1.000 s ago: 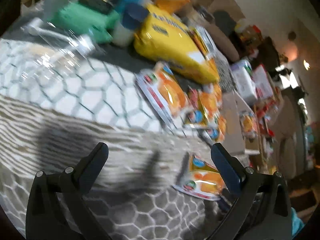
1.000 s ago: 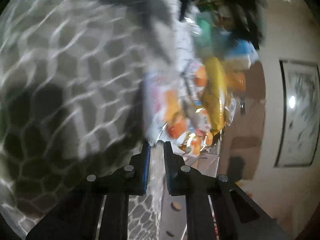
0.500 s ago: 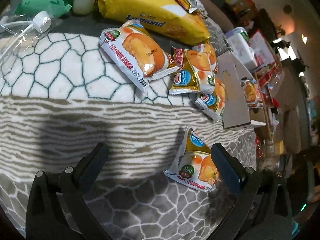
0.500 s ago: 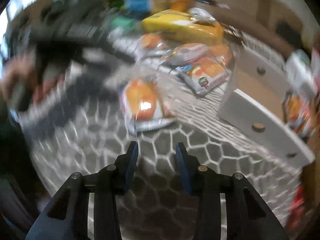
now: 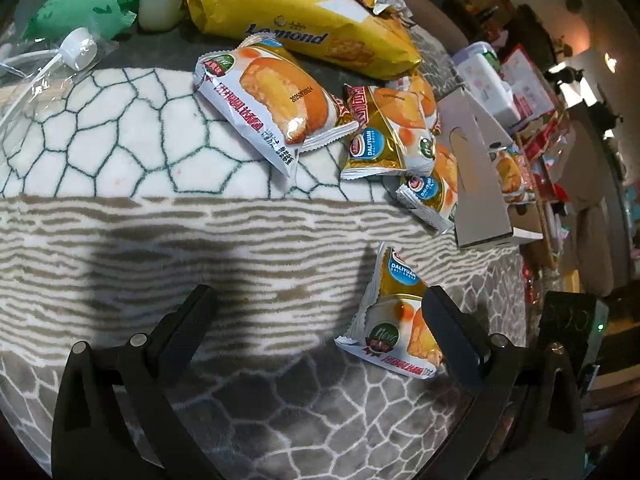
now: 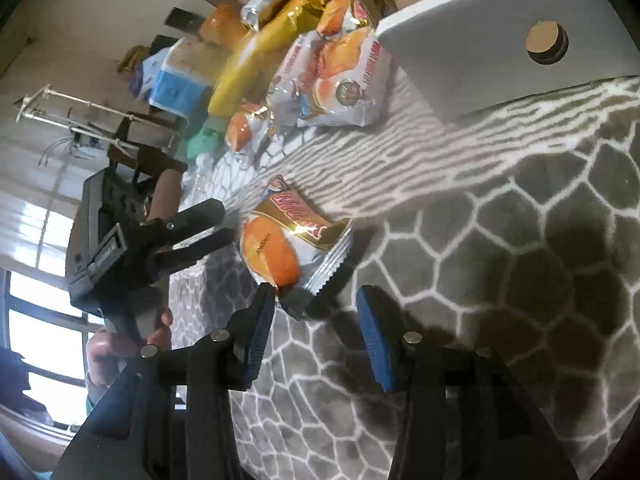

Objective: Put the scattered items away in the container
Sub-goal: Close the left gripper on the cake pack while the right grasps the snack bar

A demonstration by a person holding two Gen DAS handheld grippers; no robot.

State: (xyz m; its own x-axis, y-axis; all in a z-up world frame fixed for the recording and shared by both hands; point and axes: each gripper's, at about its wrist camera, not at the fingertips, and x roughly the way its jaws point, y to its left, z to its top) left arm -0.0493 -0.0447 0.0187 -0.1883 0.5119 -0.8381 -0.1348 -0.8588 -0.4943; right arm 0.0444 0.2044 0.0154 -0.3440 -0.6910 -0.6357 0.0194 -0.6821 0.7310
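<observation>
A patterned blanket (image 5: pixel 120 128) covers the surface, white with dark green lines at the far part, grey with white lines at the near part. One snack packet (image 5: pixel 396 320) lies alone on the grey part, near both grippers. In the right wrist view this lone packet (image 6: pixel 288 248) is just in front of the right gripper (image 6: pixel 316 320), whose blue fingers (image 6: pixel 256 344) are closing, a little apart, with nothing between them; the packet's crimped edge reaches close to the left finger tip, and I cannot tell if it touches. The left gripper (image 5: pixel 316 300) has its fingers wide apart over the striped band, empty; the packet is just beside its right finger.

Farther away I count four more packets of the same kind in a loose heap: one big white one (image 5: pixel 264 100), and three smaller that overlap each other (image 5: pixel 384 140). Behind them lies one large yellow biscuit bag (image 5: pixel 304 12), a green bag (image 5: pixel 80 8) and a white bottle (image 5: pixel 160 0). A clear plastic bag with a white cap (image 5: pixel 78 46) is at the left.

The container is a grey cardboard box (image 5: pixel 476 176), standing open just beside the heap. At least one packet (image 5: pixel 508 168) is seen inside it.
</observation>
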